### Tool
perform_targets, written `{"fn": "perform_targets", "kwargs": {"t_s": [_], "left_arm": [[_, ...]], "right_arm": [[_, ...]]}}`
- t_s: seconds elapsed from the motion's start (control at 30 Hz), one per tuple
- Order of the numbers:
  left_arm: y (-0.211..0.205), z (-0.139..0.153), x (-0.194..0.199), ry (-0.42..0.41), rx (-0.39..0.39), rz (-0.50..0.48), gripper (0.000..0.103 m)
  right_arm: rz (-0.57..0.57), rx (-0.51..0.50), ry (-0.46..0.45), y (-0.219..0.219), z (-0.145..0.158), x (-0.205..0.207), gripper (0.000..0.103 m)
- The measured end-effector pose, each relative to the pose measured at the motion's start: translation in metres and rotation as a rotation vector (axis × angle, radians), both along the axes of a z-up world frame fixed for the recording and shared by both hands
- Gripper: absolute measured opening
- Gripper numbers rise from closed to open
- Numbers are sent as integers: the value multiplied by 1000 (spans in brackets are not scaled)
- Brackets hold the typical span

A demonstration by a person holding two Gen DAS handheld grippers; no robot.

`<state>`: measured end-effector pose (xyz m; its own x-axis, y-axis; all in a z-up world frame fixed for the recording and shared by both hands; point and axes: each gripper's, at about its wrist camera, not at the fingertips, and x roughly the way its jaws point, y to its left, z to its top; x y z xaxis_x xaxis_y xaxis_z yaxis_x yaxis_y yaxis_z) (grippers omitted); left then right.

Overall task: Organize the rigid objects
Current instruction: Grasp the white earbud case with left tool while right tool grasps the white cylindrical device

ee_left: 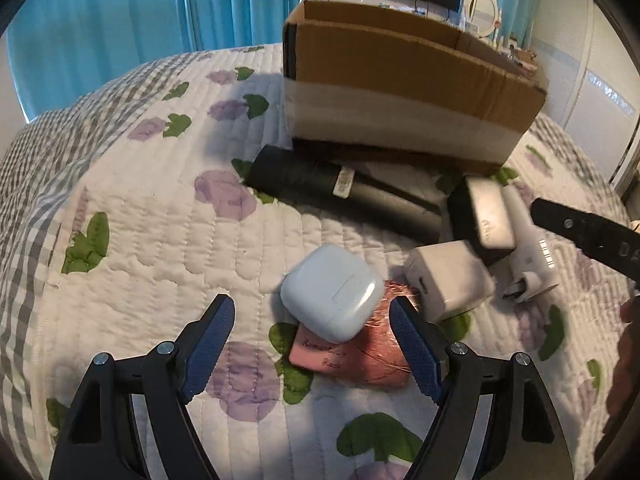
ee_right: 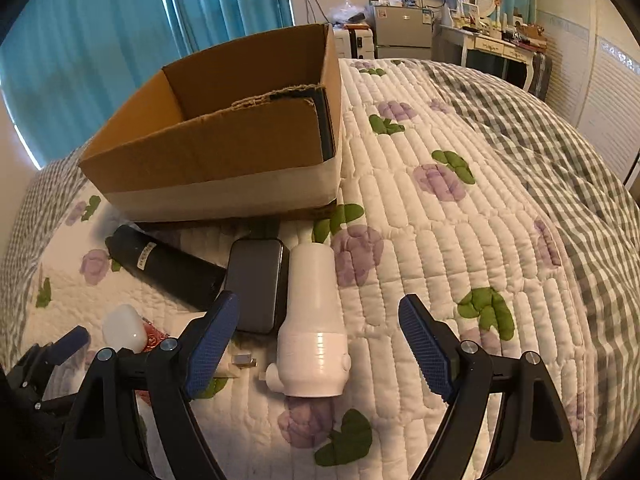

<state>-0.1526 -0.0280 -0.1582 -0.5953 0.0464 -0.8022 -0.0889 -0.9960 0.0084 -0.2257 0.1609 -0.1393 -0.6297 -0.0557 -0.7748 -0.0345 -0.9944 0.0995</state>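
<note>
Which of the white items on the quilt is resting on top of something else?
The white earbud case: it sits on the pink packet. The white charger cube and white bottle-shaped device lie directly on the quilt.

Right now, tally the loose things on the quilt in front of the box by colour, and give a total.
White: 3 – earbud case, charger cube, cylindrical device
Black: 2 – long tube, rectangular case
Pink: 1 – flat packet
Total: 6, all outside the cardboard box.

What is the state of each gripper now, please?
Left gripper: open, empty, around the white earbud case.
Right gripper: open, empty, around the white device.
</note>
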Motion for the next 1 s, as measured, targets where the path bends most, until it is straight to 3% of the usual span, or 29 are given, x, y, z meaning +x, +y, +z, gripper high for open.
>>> {"fn": "perform_targets", "kwargs": {"t_s": [0.5,0.57,0.6,0.87,1.0], "left_arm": [[7,-12,-17,2,-40,21,78],[7,-9,-12,14,-53,27,56],[7,-8,-12,15,-63,39,56],[-3,3,-10,-5,41,94,56],[4,14,-9,16,56,79,56]], "right_arm": [[31,50,-50,-6,-25,5,82],[27,49,-50,-5,-26,5,82],[25,45,-52,-4,-27,5,82],[28,42,-68,-2,-32,3,82],[39,33,-68,-1,-34,0,82]]}}
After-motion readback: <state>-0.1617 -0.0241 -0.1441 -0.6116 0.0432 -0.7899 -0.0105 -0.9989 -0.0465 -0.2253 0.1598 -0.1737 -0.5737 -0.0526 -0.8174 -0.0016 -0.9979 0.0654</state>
